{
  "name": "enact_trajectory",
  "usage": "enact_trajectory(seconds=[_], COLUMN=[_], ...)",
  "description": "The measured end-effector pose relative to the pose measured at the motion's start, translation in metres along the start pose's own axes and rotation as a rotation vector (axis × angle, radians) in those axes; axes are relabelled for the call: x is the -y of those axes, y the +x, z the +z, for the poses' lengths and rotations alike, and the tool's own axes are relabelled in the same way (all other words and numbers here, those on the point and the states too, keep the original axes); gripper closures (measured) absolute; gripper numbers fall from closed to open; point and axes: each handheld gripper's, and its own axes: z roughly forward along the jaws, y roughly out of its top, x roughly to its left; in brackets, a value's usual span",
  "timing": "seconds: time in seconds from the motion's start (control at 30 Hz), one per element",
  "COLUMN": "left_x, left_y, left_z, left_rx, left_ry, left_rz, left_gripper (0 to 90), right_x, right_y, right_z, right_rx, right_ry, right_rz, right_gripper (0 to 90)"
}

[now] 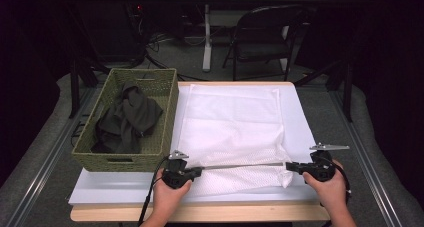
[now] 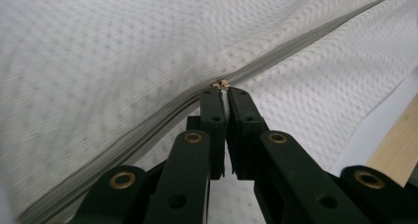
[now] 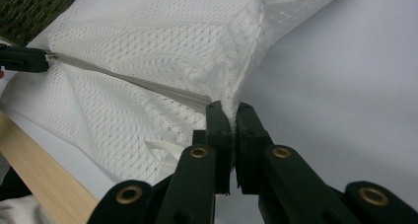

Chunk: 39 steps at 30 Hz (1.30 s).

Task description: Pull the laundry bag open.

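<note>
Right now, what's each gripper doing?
Left gripper: shut on the zipper pull.
Right gripper: shut on the mesh bag corner.

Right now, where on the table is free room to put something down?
A bare white strip lies right of the mesh bag, up to the table edge. Another runs in front of the basket, left of the left gripper. The basket is full of dark clothes. The right gripper blocks the near right corner.

No text, label, brand, number or sign could be read anywhere, neither on the mesh bag (image 1: 235,132) nor on the basket (image 1: 150,159).
</note>
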Motion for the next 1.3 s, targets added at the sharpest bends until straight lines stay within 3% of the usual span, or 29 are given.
enact_trajectory(seconds=[0.07, 0.33, 1.3], left_x=[0.003, 0.004, 0.005], left_y=[0.003, 0.003, 0.006], left_z=[-0.006, -0.020, -0.018], left_rx=[-0.015, -0.012, -0.011], left_ry=[0.004, 0.000, -0.001], left_rz=[0.006, 0.018, 0.010], left_gripper=[86.8, 86.8, 86.9], right_x=[0.000, 0.000, 0.000], right_y=[0.000, 0.001, 0.002], right_z=[0.000, 0.001, 0.002], right_rx=[0.003, -0.007, -0.008], right_ry=[0.001, 0.006, 0.004], right_rz=[0.010, 0.000, -0.011], right_gripper=[86.7, 86.7, 86.7])
